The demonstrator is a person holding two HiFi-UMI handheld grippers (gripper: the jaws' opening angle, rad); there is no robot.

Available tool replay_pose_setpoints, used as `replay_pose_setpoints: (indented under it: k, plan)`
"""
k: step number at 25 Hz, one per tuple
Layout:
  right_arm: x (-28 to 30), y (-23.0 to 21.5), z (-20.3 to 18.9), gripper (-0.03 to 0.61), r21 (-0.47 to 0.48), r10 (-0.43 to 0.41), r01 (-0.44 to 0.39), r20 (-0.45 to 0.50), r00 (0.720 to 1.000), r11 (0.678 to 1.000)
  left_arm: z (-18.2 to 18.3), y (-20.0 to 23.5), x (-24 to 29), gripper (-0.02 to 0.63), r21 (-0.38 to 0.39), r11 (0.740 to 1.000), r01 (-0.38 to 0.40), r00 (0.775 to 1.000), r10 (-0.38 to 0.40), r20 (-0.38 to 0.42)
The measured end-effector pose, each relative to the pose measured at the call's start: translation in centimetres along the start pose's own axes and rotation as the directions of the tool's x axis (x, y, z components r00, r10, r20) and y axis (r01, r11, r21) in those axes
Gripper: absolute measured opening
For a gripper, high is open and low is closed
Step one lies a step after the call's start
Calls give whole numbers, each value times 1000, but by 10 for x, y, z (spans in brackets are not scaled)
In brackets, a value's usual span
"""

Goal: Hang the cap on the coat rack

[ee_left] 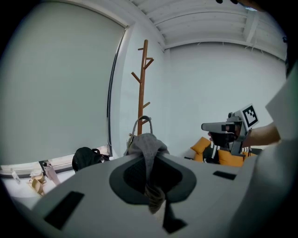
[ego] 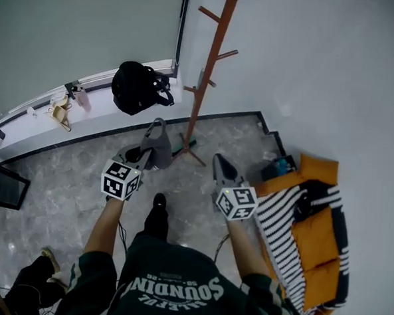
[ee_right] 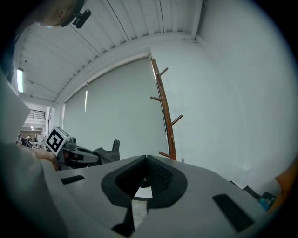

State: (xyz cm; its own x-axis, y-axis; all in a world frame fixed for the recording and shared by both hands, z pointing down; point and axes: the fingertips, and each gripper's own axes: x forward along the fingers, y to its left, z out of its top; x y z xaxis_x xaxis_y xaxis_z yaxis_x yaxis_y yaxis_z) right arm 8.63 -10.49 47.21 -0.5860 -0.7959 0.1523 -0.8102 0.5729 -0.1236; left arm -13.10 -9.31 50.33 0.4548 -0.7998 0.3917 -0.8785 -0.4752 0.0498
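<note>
The grey cap (ego: 157, 143) hangs in front of me with my left gripper (ego: 142, 157) shut on its fabric. In the left gripper view the cap (ee_left: 145, 142) is pinched between the jaws and its back strap loops up above them. The brown wooden coat rack (ego: 207, 74) stands just beyond the cap, by the corner of the room, with bare pegs; it also rises ahead as the rack (ee_left: 142, 79) and the rack (ee_right: 165, 111). My right gripper (ego: 219, 161) is level with the left one, a short way to its right, shut with nothing between its jaws (ee_right: 146, 160).
A black backpack (ego: 138, 87) lies on the window ledge left of the rack, with hangers (ego: 60, 114) further left. An orange sofa (ego: 315, 240) with a striped blanket (ego: 279, 225) stands at the right wall. The floor is grey marble (ego: 61, 198).
</note>
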Motion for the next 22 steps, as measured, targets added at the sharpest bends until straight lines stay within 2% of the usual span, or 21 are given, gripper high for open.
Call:
replay_pose_setpoints:
  k: [7, 12, 22]
  plan:
    - [91, -20, 32, -2, 4, -25, 25, 15, 1000, 1000, 37, 63, 55, 11, 17, 999, 46, 999, -46, 1]
    - [145, -22, 39, -1, 17, -37, 37, 11, 999, 999, 57, 107, 87, 9, 45, 996, 73, 997, -73, -7]
    - [175, -51, 40, -2, 33, -101, 100, 11, 995, 994, 77, 134, 132, 11, 65, 989, 134, 991, -132, -23]
